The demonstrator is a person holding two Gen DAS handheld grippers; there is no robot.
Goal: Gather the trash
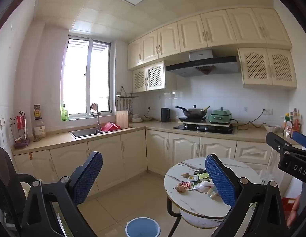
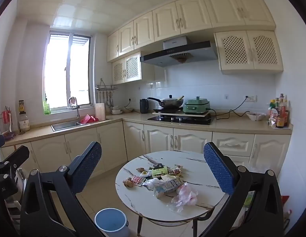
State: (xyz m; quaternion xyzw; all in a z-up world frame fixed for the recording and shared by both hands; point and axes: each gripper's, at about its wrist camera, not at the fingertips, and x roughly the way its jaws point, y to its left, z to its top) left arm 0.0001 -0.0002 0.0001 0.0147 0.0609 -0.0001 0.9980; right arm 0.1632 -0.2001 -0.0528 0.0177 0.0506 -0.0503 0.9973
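Both grippers raised over the kitchen floor, fingers spread, nothing held; trash lies on the round table.

Left gripper (image 1: 153,177) and right gripper (image 2: 153,169) each stand with blue-padded fingers wide apart and nothing between them. Below, on the tiled floor just beside the table's legs, stands a blue bucket (image 2: 111,221). On the round marble-pattern table (image 2: 204,177) lies the trash pile (image 2: 162,179): snack wrappers, a crumpled clear plastic bag (image 2: 185,196), a red-dotted packet (image 2: 138,180) and brownish scraps, clustered near the centre. Beyond, the beige countertop (image 2: 232,124) carries a wok (image 2: 170,102) on the hob, a green electric cooker (image 2: 196,104) beside it and a sink (image 2: 64,126) beneath the window.
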